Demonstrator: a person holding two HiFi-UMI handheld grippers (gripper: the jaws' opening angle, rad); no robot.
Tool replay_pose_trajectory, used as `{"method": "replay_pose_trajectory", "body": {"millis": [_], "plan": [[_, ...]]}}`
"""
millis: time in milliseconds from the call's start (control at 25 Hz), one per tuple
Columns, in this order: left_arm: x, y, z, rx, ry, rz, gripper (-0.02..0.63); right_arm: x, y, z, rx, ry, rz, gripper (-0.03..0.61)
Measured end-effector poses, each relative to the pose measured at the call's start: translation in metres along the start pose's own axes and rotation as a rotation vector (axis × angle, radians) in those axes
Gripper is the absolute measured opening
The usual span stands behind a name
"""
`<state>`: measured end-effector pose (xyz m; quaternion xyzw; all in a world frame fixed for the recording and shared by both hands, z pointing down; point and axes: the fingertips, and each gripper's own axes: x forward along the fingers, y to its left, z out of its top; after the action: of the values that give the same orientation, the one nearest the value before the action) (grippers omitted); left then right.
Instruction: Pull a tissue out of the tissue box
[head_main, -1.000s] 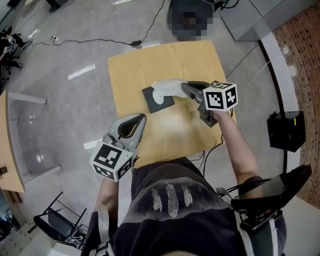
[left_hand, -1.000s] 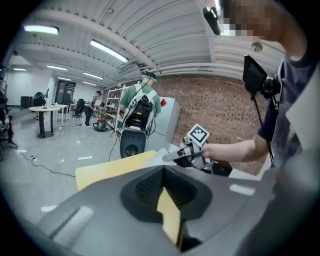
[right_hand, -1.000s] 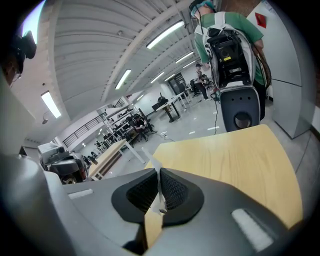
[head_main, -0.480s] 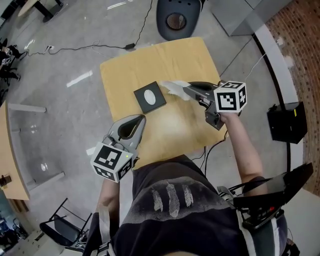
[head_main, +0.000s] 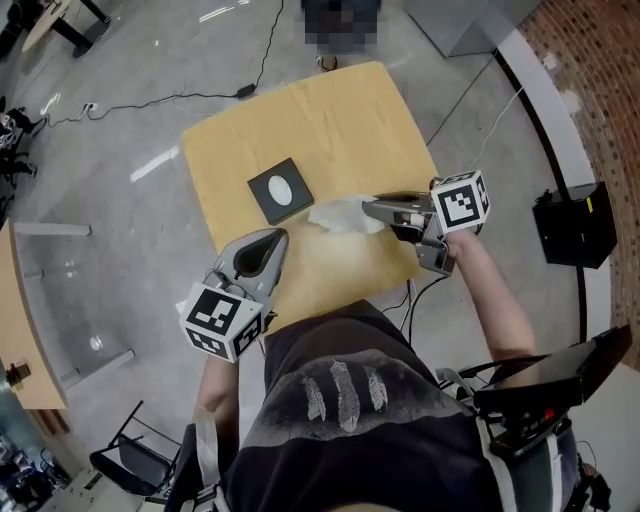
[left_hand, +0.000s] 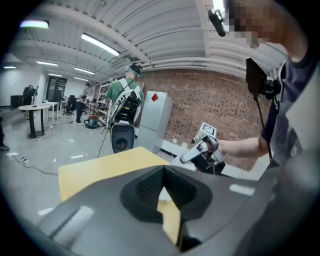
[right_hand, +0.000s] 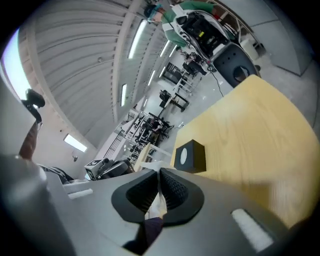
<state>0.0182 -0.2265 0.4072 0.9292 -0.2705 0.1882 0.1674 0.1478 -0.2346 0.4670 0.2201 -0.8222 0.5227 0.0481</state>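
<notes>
The black tissue box (head_main: 280, 190), with a white oval slot on top, lies flat on the left part of the wooden table (head_main: 350, 110). My right gripper (head_main: 366, 208) is shut on a white tissue (head_main: 338, 215), which hangs free to the right of the box and nearer to me, apart from it. In the right gripper view the tissue (right_hand: 159, 200) is pinched between the pads, and the box (right_hand: 190, 156) lies beyond them. My left gripper (head_main: 283, 234) hovers at the table's near-left edge. Its jaws are shut and hold nothing.
Cables trail over the grey floor beyond the table. A black case (head_main: 575, 225) stands on the floor at the right, beside a brick strip. A glass-topped table (head_main: 60, 270) is at the left. People (left_hand: 127, 97) stand far off in the hall.
The tissue has come out of the box's slot. The right gripper has carried it to the right and toward me, away from the box. The left gripper has hardly shifted.
</notes>
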Motion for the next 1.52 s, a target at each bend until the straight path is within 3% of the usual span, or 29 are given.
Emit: {"method": "replay_pose_trajectory", "body": {"millis": [120, 200, 400, 760, 920, 1120, 1320, 1520], "plan": [[0.007, -0.008, -0.001, 0.007, 0.015, -0.012, 0.003, 0.008, -0.023, -0.023, 0.135, 0.032, 0.045, 0.0], [0.01, -0.014, 0.0, 0.013, 0.021, -0.017, 0.003, 0.006, -0.054, -0.045, 0.206, 0.083, -0.041, 0.0], [0.008, -0.016, -0.004, 0.021, 0.047, -0.003, 0.003, 0.007, -0.102, -0.076, 0.209, 0.15, -0.147, 0.0], [0.005, -0.021, -0.011, 0.028, 0.089, -0.003, 0.003, -0.001, -0.153, -0.087, 0.075, 0.237, -0.38, 0.005], [0.007, -0.026, -0.009, 0.038, 0.098, -0.021, 0.003, -0.006, -0.166, -0.095, 0.026, 0.303, -0.457, 0.126], [0.009, -0.035, -0.008, 0.059, 0.103, -0.028, 0.003, -0.024, -0.182, -0.093, -0.057, 0.312, -0.591, 0.226], [0.008, -0.04, -0.011, 0.063, 0.105, -0.031, 0.003, -0.044, -0.193, -0.088, -0.079, 0.289, -0.652, 0.242], [0.017, -0.046, -0.019, 0.07, 0.121, -0.05, 0.003, -0.058, -0.209, -0.096, -0.151, 0.377, -0.751, 0.27]]}}
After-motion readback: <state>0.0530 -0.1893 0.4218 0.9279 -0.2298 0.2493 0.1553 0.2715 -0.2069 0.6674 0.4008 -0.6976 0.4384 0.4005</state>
